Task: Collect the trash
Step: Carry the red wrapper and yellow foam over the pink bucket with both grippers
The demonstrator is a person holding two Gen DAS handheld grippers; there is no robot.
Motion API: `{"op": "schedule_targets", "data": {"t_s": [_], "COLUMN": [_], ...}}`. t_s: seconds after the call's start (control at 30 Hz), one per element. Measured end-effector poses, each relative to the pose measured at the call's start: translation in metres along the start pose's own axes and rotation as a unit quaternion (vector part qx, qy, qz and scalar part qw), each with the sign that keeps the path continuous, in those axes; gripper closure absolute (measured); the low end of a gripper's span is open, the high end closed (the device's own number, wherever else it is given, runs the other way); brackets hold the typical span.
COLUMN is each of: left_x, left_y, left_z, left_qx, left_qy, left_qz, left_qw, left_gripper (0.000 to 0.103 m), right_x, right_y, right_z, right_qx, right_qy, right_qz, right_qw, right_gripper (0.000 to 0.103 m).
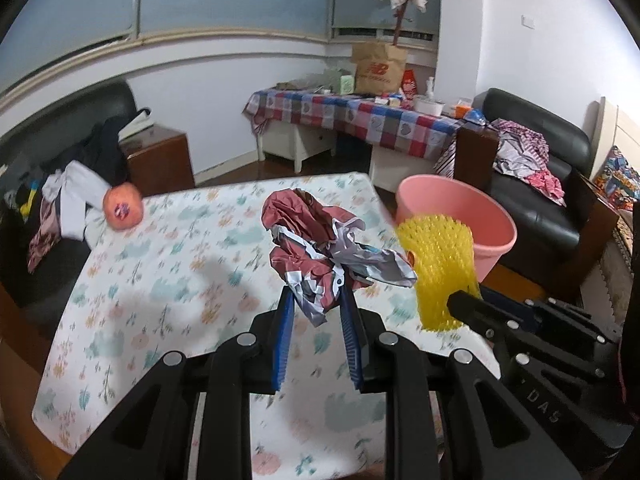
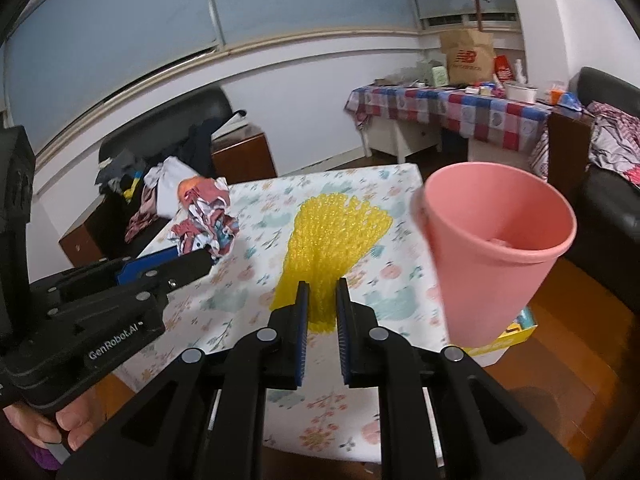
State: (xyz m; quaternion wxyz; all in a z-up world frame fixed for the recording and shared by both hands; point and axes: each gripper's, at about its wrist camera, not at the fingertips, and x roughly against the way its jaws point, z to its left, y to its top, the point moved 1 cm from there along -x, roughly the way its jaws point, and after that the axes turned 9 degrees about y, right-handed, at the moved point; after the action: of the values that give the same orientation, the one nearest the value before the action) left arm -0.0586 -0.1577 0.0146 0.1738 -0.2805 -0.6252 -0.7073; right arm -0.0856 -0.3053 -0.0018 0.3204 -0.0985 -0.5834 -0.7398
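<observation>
My left gripper (image 1: 318,304) is shut on a crumpled red, white and grey wrapper (image 1: 320,248), held above the floral table (image 1: 168,264). The same wrapper (image 2: 208,220) shows at the left of the right wrist view, at the tip of the left gripper (image 2: 206,256). My right gripper (image 2: 322,292) is shut on a yellow foam net sleeve (image 2: 336,236), which hangs over the table; it appears as yellow foam net sleeve (image 1: 442,264) in the left wrist view, beside the wrapper. A pink bin (image 2: 500,248) stands off the table's right edge; the pink bin (image 1: 460,216) lies behind the net.
An orange-red fruit (image 1: 123,209) with a sticker sits at the table's far left corner. A black sofa (image 1: 540,184) with clothes stands right, another with clothes left. A checked-cloth side table (image 1: 360,116) with a paper bag lines the far wall. A yellow box (image 2: 516,330) lies on the floor.
</observation>
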Motion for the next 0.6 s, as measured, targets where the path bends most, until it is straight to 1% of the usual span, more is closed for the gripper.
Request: {"op": "schedule_targets", "data": {"t_s": [0.13,0.3,0.43,0.6], "left_x": [-0.006,-0.019,-0.031,-0.05], "left_y": [0.015,0.029,0.041,0.055], "left_z": [-0.017,-0.036,-0.055,-0.077], "left_qx": [-0.01,-0.014,-0.029,-0.036], "left_qy": [-0.011,-0.027,-0.033,-0.041], "left_qz": [-0.01,-0.007,-0.009,-0.005], "left_qw": [0.9998,0.9995,0.999,0.9985], "left_gripper": [0.08,0.08,0.08,0.08], "right_x": [0.002,0.004,0.002,-0.002], "right_y": [0.007,0.017,0.028,0.043], "right_z": [-0.013,-0.031,-0.049,-0.073], "right_qx": [-0.008,-0.014,-0.023,-0.031], "right_qy": [-0.016,-0.035,-0.048,-0.065], "right_qz": [-0.004,-0.012,-0.018,-0.022], "right_qw": [1.0,0.999,0.998,0.997], "right_gripper": [0.09,0.09,0.09,0.09]}}
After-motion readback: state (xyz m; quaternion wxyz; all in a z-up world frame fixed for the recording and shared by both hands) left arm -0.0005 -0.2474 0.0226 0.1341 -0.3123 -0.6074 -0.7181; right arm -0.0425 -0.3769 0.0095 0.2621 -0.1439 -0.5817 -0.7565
